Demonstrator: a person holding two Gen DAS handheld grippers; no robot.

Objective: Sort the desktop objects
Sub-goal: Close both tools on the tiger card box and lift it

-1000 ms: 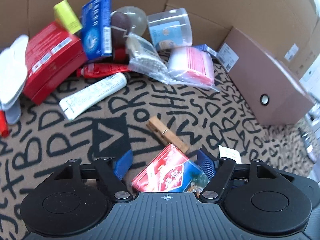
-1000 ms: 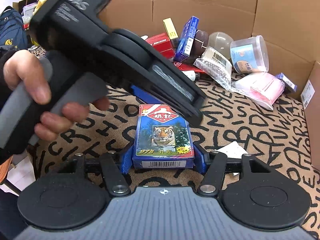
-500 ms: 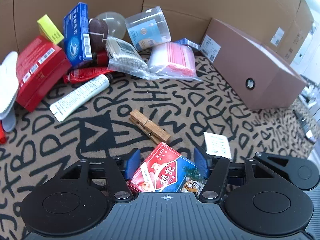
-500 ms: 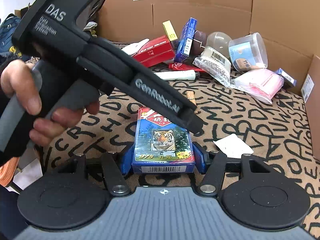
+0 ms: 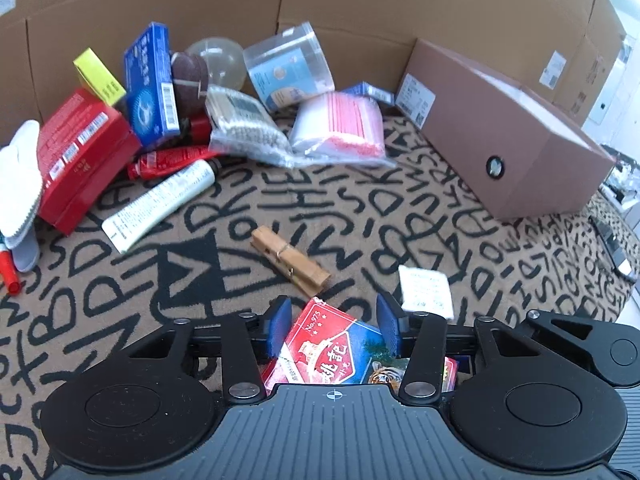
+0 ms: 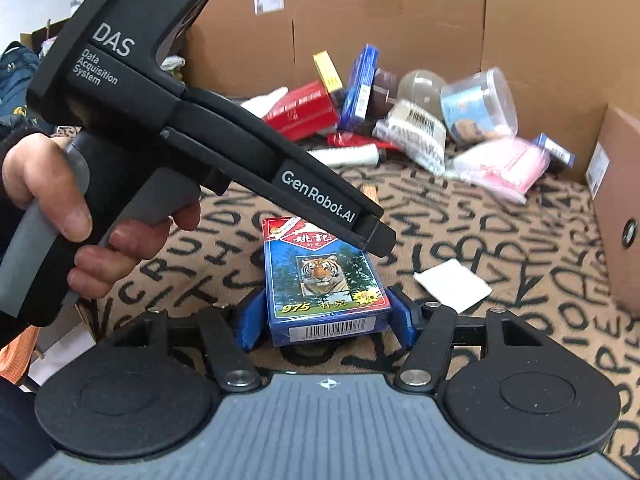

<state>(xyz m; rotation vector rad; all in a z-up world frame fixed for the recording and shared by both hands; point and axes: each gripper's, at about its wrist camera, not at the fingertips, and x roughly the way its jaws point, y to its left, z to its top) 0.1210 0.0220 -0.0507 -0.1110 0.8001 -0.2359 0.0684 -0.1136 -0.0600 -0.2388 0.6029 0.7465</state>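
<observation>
The right gripper [image 6: 326, 316] clasps a card box [image 6: 322, 280]; the left gripper [image 5: 332, 328] is closing around its far end, pads apparently not yet pressing.

A card pack [image 6: 324, 276] lies on the counter [image 5: 360, 208] between both grippers' fingers [image 5: 278, 320], with a clothespin [image 5: 290, 260] just beyond it, a packet [image 5: 426, 290] to its right, a heap [image 5: 224, 120] behind against the cardboard wall [image 5: 240, 4], and a box [image 5: 500, 128] at far right.
</observation>
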